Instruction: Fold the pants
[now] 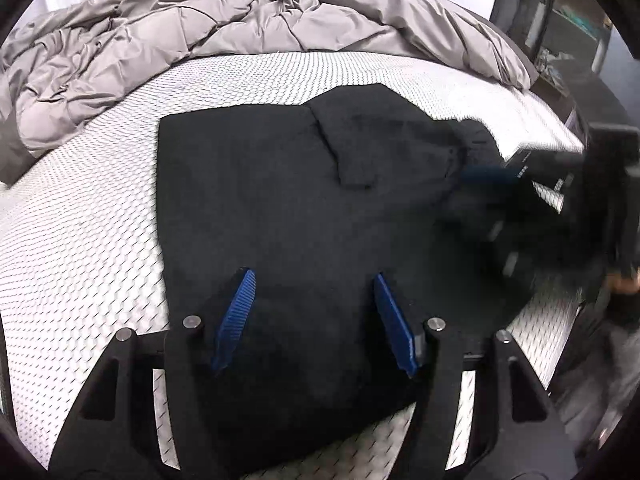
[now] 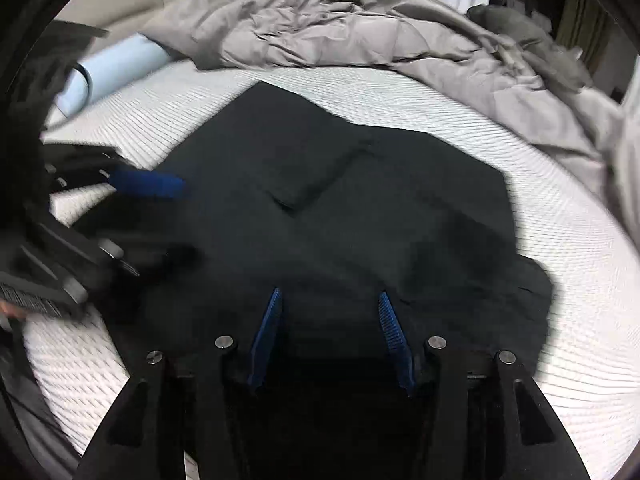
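Pants [image 1: 280, 184], dark and already folded into a broad slab, lie on the bare mattress [image 1: 88, 216] near its front edge, with the rumpled grey comforter [image 1: 200, 24] pushed back to the far side. We hold the left tongs [image 1: 314, 280] apart over the near-left part of the cloth and the right tongs [image 2: 328, 298] apart over the near-right part, neither pinching anything. By our reading the slab's long axis runs side to side between our two hands, so each is equally near its own end, and the coming fold likely brings one end over the other
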`<state>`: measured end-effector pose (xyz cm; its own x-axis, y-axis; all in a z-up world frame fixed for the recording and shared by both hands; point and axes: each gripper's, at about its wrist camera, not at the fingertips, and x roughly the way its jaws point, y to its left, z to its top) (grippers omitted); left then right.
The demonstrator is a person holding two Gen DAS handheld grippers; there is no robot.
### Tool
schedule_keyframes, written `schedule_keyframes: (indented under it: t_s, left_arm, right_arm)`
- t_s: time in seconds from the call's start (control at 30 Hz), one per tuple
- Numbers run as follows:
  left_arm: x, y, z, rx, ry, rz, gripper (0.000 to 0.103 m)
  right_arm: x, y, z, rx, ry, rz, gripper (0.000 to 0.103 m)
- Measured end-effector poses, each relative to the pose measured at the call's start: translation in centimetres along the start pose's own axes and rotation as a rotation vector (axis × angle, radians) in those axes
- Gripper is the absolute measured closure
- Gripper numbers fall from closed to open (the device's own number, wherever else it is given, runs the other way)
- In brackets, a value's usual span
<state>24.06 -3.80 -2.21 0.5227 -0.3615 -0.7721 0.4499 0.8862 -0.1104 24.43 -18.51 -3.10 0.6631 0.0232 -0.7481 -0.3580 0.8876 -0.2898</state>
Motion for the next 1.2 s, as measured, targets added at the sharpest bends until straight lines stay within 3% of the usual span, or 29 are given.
schedule_keyframes:
  t_s: [0.1, 0.2, 0.3, 0.37, 0.5, 0.57, 0.73, 0.8, 0.87, 0.93, 1.07, 1.13, 1.2]
  left_arm:
    - [-0.6, 0.4, -1.3, 0.003, 0.001, 0.004, 0.037]
    - [-1.6, 0.2, -1.2, 0.023, -0.013, 0.046, 0.038]
    - [-3.5, 0.1, 0.2, 0.014, -0.1, 0.048, 0.038]
    - [-3.4, -0.1, 1.6, 0.014, -0.114, 0.035, 0.038]
    - [0.7, 0.4, 4.0, 0.016, -0.029, 0.068, 0.039]
    - [3.0, 1.2, 3.8, -0.012, 0.028, 0.065, 0.039]
    - [2.0, 2.2, 2.9, 0.004, -0.004, 0.005, 0.039]
    - [1.6, 3.2, 2.5, -0.021, 0.003, 0.014, 0.039]
    - [1.2, 3.7, 2.3, -0.051, 0.013, 0.016, 0.04]
    - [0.4, 4.0, 2.6, -0.088, 0.016, 0.04, 0.047]
    - [-1.4, 3.7, 4.8, -0.093, -0.081, 0.062, 0.049]
    - [-0.4, 3.6, 6.4, -0.089, -0.062, 0.065, 0.049]
    - [2.0, 3.5, 7.7, -0.071, 0.006, 0.061, 0.049]
  right_arm:
    - [-1.7, -2.1, -2.4, 0.001, -0.002, -0.01, 0.055]
    - [-2.6, -2.7, -2.1, 0.023, -0.027, 0.007, 0.054]
    - [-3.2, -3.1, -1.1, 0.092, -0.079, 0.095, 0.054]
    - [-3.0, -2.7, 0.3, 0.137, -0.105, 0.148, 0.054]
    - [0.1, -0.1, 3.5, 0.111, -0.066, 0.178, 0.054]
    - [2.5, 0.8, 3.8, 0.069, -0.008, 0.141, 0.054]
    - [1.7, -2.1, 1.0, 0.029, 0.046, 0.014, 0.057]
    - [0.8, -3.6, -0.3, 0.052, 0.04, 0.059, 0.058]
    - [0.0, -4.1, -0.7, 0.071, 0.027, 0.036, 0.058]
    - [-0.6, -4.5, -0.3, 0.116, -0.005, 0.074, 0.055]
    - [-0.4, -4.6, 1.1, 0.185, -0.035, 0.11, 0.054]
    - [0.4, -3.8, 2.5, 0.192, -0.034, 0.098, 0.054]
    - [1.6, -3.0, 3.7, 0.191, -0.026, 0.144, 0.054]
